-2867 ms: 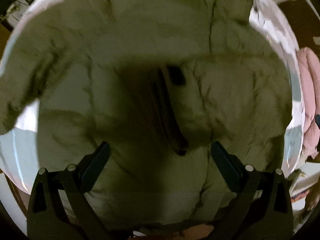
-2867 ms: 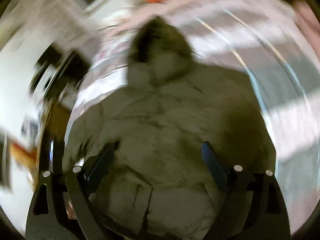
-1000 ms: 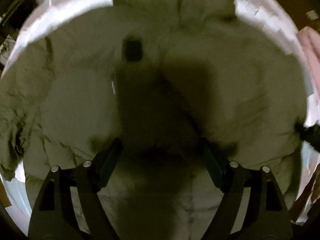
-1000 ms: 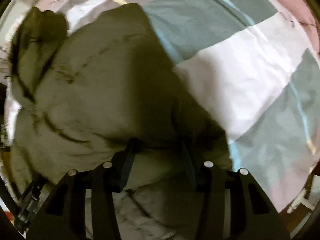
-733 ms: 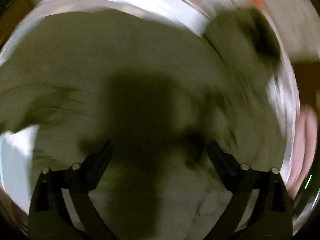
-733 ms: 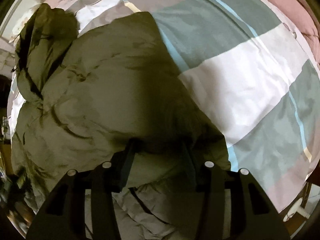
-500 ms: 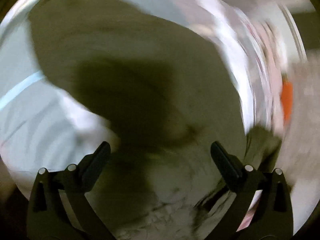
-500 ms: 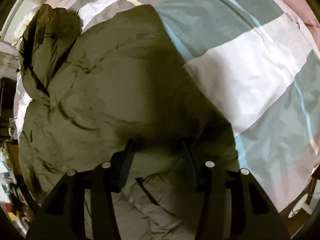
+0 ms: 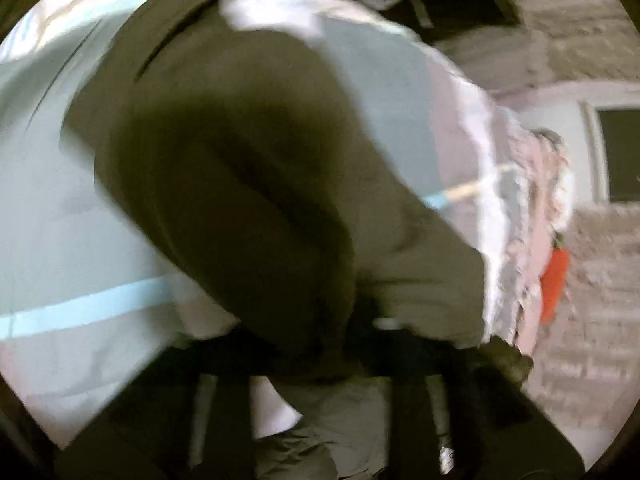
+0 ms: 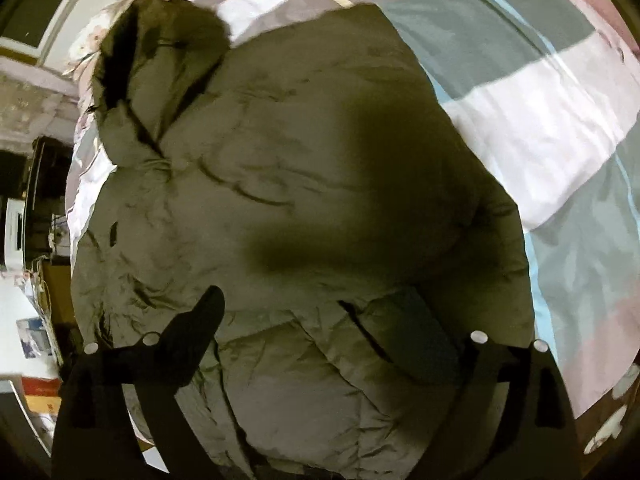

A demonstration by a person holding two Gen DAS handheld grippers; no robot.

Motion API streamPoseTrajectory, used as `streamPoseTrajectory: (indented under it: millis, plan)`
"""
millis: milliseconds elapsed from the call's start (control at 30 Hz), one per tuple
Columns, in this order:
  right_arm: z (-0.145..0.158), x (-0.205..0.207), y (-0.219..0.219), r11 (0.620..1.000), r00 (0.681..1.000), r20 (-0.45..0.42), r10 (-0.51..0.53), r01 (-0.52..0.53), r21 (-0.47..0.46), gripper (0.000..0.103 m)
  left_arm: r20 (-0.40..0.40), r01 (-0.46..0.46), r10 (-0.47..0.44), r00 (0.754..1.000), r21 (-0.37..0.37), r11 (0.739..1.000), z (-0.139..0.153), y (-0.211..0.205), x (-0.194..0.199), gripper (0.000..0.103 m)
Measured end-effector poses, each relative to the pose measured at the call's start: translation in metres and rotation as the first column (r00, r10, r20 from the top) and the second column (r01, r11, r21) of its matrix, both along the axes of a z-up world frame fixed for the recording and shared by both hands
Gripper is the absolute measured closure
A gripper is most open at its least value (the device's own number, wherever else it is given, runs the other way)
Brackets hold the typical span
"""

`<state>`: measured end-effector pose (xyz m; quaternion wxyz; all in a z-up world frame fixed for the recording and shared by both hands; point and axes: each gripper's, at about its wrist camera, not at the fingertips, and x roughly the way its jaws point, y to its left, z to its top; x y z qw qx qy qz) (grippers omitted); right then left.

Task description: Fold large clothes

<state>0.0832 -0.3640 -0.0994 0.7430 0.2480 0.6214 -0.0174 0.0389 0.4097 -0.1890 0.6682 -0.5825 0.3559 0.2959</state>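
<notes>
Beneath both of my grippers lay a bed (image 10: 540,128) spread with a quilt in broad bands of white, grey-green and dusty pink, crossed by thin pale-blue stripes; past its far edge, ahead of my right fingers, I saw a window (image 10: 36,8) and dim shelves to the left, with an orange thing (image 9: 554,284) by the pillows ahead and to the right of my left fingers. The olive padded jacket (image 10: 280,200) covered most of the quilt, puffy and creased, its hood (image 10: 160,48) bunched at the far left end ahead of my right gripper (image 10: 320,320). That gripper hovered with its fingers (image 10: 196,328) spread wide, the jacket's near fold lying between them, and I could not tell whether they touched the cloth. The left view was badly blurred: a long olive bulk of the jacket (image 9: 248,184) stretched away from my left gripper (image 9: 320,360) across the quilt, and cloth seemed gathered right at the fingers, but I could not tell whether they were closed on it.
</notes>
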Motion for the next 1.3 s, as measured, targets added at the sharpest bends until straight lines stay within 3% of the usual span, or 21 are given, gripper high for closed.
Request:
streamPoseTrajectory:
  millis: [133,200,300,333,367,400,467,500,567,600,633,667,733,800,867,967,1033,1100,1200,1267,1300]
  plan:
    - [0.0,0.004,0.005,1.0,1.0,0.008,0.018,-0.018,-0.016,0.011,0.098,0.1,-0.112,0.989,0.124,0.987,0.04,-0.026,0.027,0.096]
    - [0.0,0.001,0.004,1.0,1.0,0.003,0.011,-0.011,-0.01,0.011,0.168,0.159,-0.188,0.968,0.174,0.972,0.066,-0.049,0.043,0.096]
    - [-0.001,-0.001,0.0,1.0,1.0,-0.008,-0.008,0.008,-0.006,0.011,0.204,0.333,-0.421,0.884,0.357,0.873,0.116,-0.115,0.069,0.095]
    - [-0.002,0.0,0.0,1.0,1.0,-0.012,-0.016,0.016,-0.005,0.011,0.19,0.398,-0.515,0.836,0.436,0.807,0.133,-0.145,0.074,0.095]
    - [-0.003,-0.001,-0.002,1.0,1.0,-0.014,-0.021,0.021,-0.003,0.011,0.152,0.477,-0.63,0.761,0.526,0.704,0.151,-0.186,0.081,0.095]
    - [-0.004,-0.002,-0.002,1.0,1.0,-0.017,-0.025,0.025,0.0,0.011,0.124,0.523,-0.694,0.709,0.568,0.635,0.158,-0.212,0.085,0.094]
    - [-0.005,-0.002,-0.002,1.0,0.999,-0.02,-0.028,0.028,0.003,0.011,0.051,0.631,-0.821,0.569,0.612,0.476,0.161,-0.273,0.091,0.088]
    - [-0.005,-0.002,-0.002,1.0,0.999,-0.021,-0.027,0.027,0.003,0.011,-0.006,0.7,-0.882,0.472,0.611,0.37,0.156,-0.311,0.092,0.077]
    - [-0.005,-0.001,-0.001,1.0,1.0,-0.022,-0.018,0.018,0.001,0.011,-0.091,0.774,-0.945,0.315,0.6,0.2,0.14,-0.365,0.09,0.067]
    - [-0.005,-0.001,0.0,1.0,1.0,-0.023,-0.012,0.012,0.001,0.011,-0.173,0.802,-0.962,0.21,0.593,0.069,0.127,-0.4,0.085,0.063]
    - [-0.005,0.0,0.0,1.0,1.0,-0.023,-0.007,0.007,0.001,0.011,-0.254,0.812,-0.958,0.133,0.583,-0.041,0.117,-0.427,0.079,0.061]
    - [-0.005,0.0,0.0,1.0,1.0,-0.023,-0.007,0.008,0.002,0.011,-0.36,0.807,-0.932,0.049,0.564,-0.175,0.102,-0.458,0.07,0.057]
    - [-0.005,0.001,0.0,1.0,1.0,-0.02,-0.011,0.011,0.004,0.011,-0.468,0.778,-0.883,-0.033,0.542,-0.317,0.087,-0.49,0.056,0.052]
    - [-0.004,0.002,0.0,1.0,1.0,-0.013,-0.019,0.019,0.002,0.011,-0.522,0.742,-0.849,-0.084,0.536,-0.403,0.08,-0.508,0.05,0.041]
    - [-0.003,0.001,-0.001,0.999,0.999,-0.005,-0.032,0.032,0.002,0.011,-0.526,0.721,-0.846,-0.091,0.551,-0.42,0.084,-0.511,0.049,0.027]
    - [-0.002,0.0,-0.006,0.997,0.998,0.012,-0.067,0.066,0.046,0.011,-0.501,0.737,-0.865,-0.033,0.572,-0.36,0.095,-0.496,0.051,0.024]
    - [-0.001,-0.002,-0.009,0.991,0.995,0.021,-0.099,0.097,0.096,0.011,-0.462,0.783,-0.886,0.048,0.568,-0.254,0.1,-0.468,0.061,0.021]
    - [-0.002,-0.004,-0.013,0.979,0.991,0.024,-0.132,0.127,0.163,0.011,-0.397,0.84,-0.909,0.127,0.531,-0.115,0.097,-0.432,0.083,0.021]
    - [-0.008,-0.002,-0.003,0.969,0.995,0.011,-0.102,0.097,0.228,0.011,-0.367,0.896,-0.905,0.218,0.442,0.036,0.08,-0.393,0.1,0.021]
    - [-0.016,0.0,0.016,0.966,1.0,-0.007,-0.026,0.027,0.259,0.011,-0.382,0.92,-0.888,0.255,0.379,0.1,0.06,-0.373,0.105,0.021]
    - [-0.022,0.001,0.028,0.96,1.0,-0.018,0.013,-0.007,0.28,0.014,-0.395,0.926,-0.881,0.261,0.36,0.113,0.054,-0.368,0.104,0.021]
